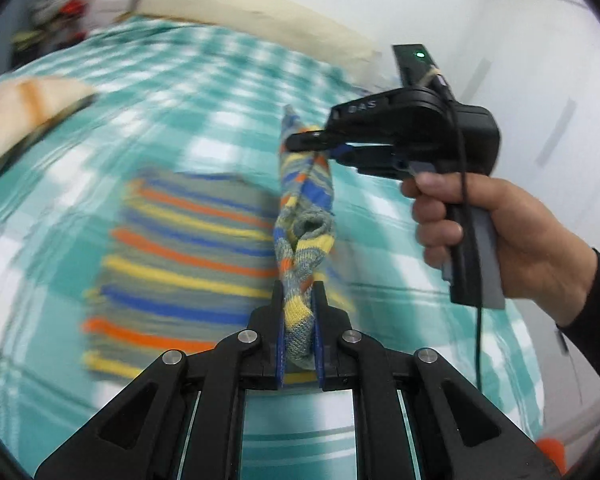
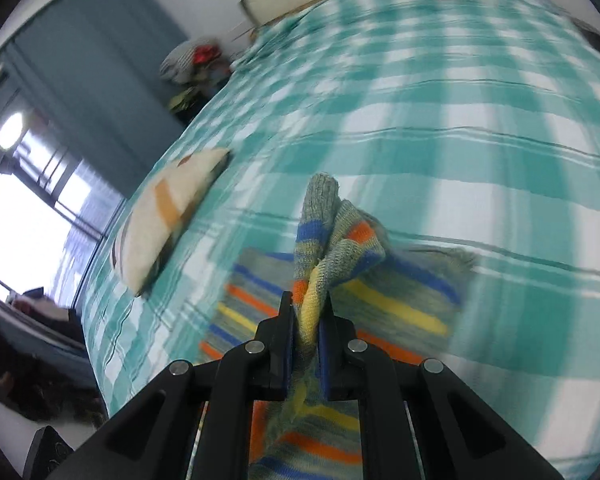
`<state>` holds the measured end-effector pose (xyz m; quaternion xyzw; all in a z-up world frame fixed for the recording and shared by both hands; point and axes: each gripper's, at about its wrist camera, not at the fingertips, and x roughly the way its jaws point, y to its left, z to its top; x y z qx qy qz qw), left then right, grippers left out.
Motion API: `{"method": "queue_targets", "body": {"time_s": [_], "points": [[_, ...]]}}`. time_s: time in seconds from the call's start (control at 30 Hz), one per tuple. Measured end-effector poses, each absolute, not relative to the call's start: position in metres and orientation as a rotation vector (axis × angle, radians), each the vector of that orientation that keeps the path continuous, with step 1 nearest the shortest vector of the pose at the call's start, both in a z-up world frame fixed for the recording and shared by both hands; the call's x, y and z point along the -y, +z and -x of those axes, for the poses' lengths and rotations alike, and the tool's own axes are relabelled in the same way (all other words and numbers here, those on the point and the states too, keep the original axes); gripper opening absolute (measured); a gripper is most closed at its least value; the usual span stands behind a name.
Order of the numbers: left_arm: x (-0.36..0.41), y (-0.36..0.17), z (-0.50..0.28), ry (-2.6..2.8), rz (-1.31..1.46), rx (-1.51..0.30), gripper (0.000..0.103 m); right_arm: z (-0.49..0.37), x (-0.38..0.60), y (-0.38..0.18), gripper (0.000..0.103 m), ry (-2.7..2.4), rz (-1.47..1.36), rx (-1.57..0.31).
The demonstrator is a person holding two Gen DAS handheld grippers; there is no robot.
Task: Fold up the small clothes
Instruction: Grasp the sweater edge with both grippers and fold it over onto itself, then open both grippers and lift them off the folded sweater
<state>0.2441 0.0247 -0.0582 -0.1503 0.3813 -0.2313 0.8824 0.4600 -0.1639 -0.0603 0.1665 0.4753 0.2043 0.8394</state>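
A small striped knit sweater (image 1: 188, 256), grey with orange, yellow and blue bands, lies on the teal checked bedspread (image 1: 228, 92). One edge of it is lifted and stretched between both grippers. My left gripper (image 1: 299, 300) is shut on the near end of that raised edge. My right gripper (image 1: 324, 144), held in a hand, is shut on its far end. In the right wrist view, my right gripper (image 2: 308, 312) pinches the bunched sweater (image 2: 332, 240) above the flat part.
A cream pillow (image 1: 24, 116) lies at the left of the bed and also shows in the right wrist view (image 2: 168, 212). A cream headboard (image 1: 260, 12) runs along the back. A pile of clothes (image 2: 192, 64) sits beyond the bed by a window.
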Motion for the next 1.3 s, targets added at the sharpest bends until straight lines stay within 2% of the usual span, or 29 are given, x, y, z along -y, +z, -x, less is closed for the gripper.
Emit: {"method": "queue_targets", "body": {"time_s": [0.2,0.23,0.27,0.3,0.33,0.37,0.4,0.43,0.47,0.53,0.63,0.67,0.73,0.77,0.8,0.83,0.93,1.0,1.03,1.07,1.13,1.3], "points": [[-0.081,-0.101,-0.264,-0.322,0.368,-0.857,0.009,-0.489,0.069,-0.104,0.011,0.454,-0.278,-1.082],[-0.085,-0.107,-0.266,-0.305,0.357,-0.863,0.009,-0.492,0.06,-0.11,0.012,0.447,-0.278,-1.09],[-0.085,-0.113,-0.271,-0.289,0.336,-0.877,0.012,-0.493,0.056,-0.117,0.018,0.442,-0.301,-1.09],[-0.086,-0.12,-0.276,-0.274,0.316,-0.9,0.015,-0.495,0.054,-0.124,0.021,0.434,-0.336,-1.09],[-0.087,-0.124,-0.279,-0.261,0.309,-0.928,0.022,-0.496,0.054,-0.126,0.034,0.426,-0.366,-1.09],[-0.089,-0.126,-0.278,-0.253,0.315,-0.941,0.023,-0.496,0.056,-0.129,0.041,0.433,-0.412,-1.09],[-0.095,-0.125,-0.275,-0.244,0.327,-0.939,0.031,-0.493,0.063,-0.127,0.047,0.442,-0.467,-1.069],[-0.1,-0.122,-0.27,-0.239,0.334,-0.93,0.046,-0.49,0.068,-0.123,0.047,0.449,-0.489,-1.048],[-0.106,-0.116,-0.262,-0.224,0.336,-0.91,0.055,-0.482,0.079,-0.113,0.047,0.471,-0.509,-1.005],[-0.114,-0.108,-0.251,-0.22,0.338,-0.87,0.058,-0.468,0.095,-0.098,0.047,0.466,-0.481,-0.957],[-0.116,-0.101,-0.253,-0.26,0.334,-0.862,0.059,-0.432,0.118,-0.08,0.044,0.441,-0.318,-0.928],[-0.112,-0.101,-0.256,-0.274,0.326,-0.864,0.059,-0.41,0.122,-0.077,0.037,0.442,-0.242,-0.926],[-0.1,-0.1,-0.267,-0.281,0.294,-0.86,0.059,-0.381,0.122,-0.08,0.029,0.477,-0.173,-0.937],[-0.092,-0.104,-0.272,-0.275,0.261,-0.867,0.047,-0.364,0.118,-0.085,0.027,0.511,-0.144,-0.948],[-0.089,-0.11,-0.276,-0.259,0.241,-0.891,0.03,-0.347,0.111,-0.094,0.026,0.545,-0.124,-0.957],[-0.086,-0.117,-0.277,-0.242,0.227,-0.94,0.004,-0.335,0.106,-0.105,0.026,0.564,-0.116,-0.974],[-0.084,-0.134,-0.28,-0.235,0.214,-1.019,0.007,-0.311,0.093,-0.163,0.026,0.505,-0.016,-1.122],[-0.083,-0.122,-0.27,-0.244,0.158,-1.006,0.008,-0.3,0.095,-0.157,0.026,0.49,-0.019,-1.053],[-0.085,-0.114,-0.265,-0.244,0.15,-0.993,0.017,-0.299,0.097,-0.152,0.026,0.491,-0.036,-1.055],[-0.088,-0.104,-0.262,-0.244,0.15,-0.974,0.033,-0.301,0.102,-0.145,0.026,0.495,-0.072,-1.048],[-0.091,-0.084,-0.26,-0.253,0.154,-0.911,0.046,-0.303,0.114,-0.125,0.026,0.484,-0.096,-0.988],[-0.069,-0.058,-0.299,-0.312,0.105,-0.844,0.047,-0.35,0.135,-0.087,0.026,0.403,-0.059,-0.9]]}}
